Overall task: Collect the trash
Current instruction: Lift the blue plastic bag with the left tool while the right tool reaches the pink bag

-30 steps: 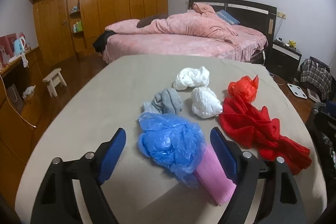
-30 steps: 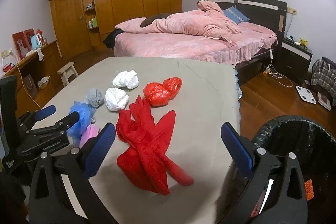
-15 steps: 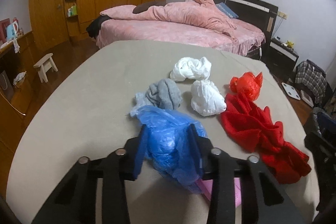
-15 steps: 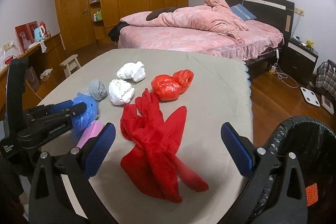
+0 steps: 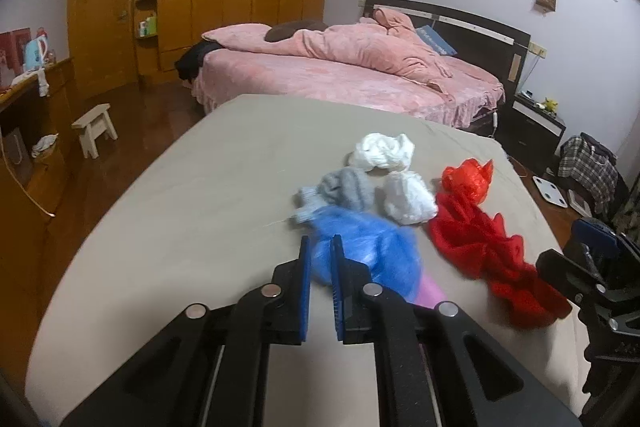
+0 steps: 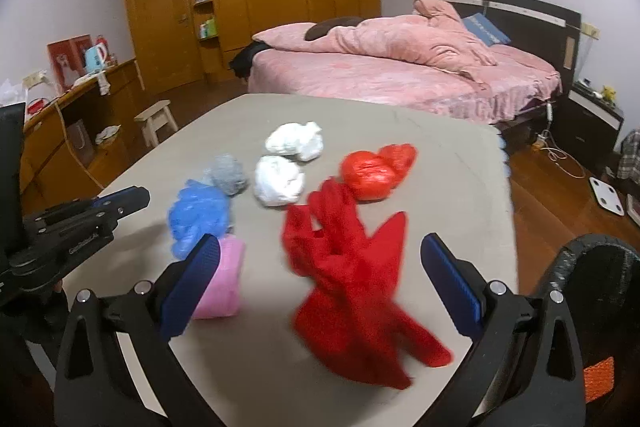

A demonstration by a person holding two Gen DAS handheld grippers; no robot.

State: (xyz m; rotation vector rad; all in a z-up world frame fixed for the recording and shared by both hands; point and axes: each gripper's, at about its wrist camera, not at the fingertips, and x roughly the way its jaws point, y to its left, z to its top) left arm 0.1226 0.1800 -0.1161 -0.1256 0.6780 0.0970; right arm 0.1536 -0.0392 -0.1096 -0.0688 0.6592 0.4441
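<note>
A crumpled blue plastic bag [image 5: 368, 247] lies on the beige table [image 5: 200, 187], partly over a pink item [image 5: 430, 293]. My left gripper [image 5: 320, 243] is shut, its tips at the bag's left edge. In the right wrist view a strip of table shows between the left gripper [image 6: 140, 195] and the blue bag [image 6: 200, 215], so nothing is held. My right gripper [image 6: 320, 243] stands open over a red cloth [image 6: 348, 267]. Beyond the blue bag lie a grey sock ball [image 5: 348, 187], two white bags [image 5: 384, 151] and a red bag [image 5: 468, 179].
A black-lined trash bin [image 6: 592, 247] stands on the floor off the table's right edge. A pink bed [image 5: 340, 79] is behind the table, a small stool [image 5: 94, 127] on the floor to the left, and a wooden counter [image 5: 32, 99] along the left wall.
The left jaws went from wide open around the blue bag to shut, and the gripper now sits at the bag's left edge. The right gripper moved in over the red cloth, still open.
</note>
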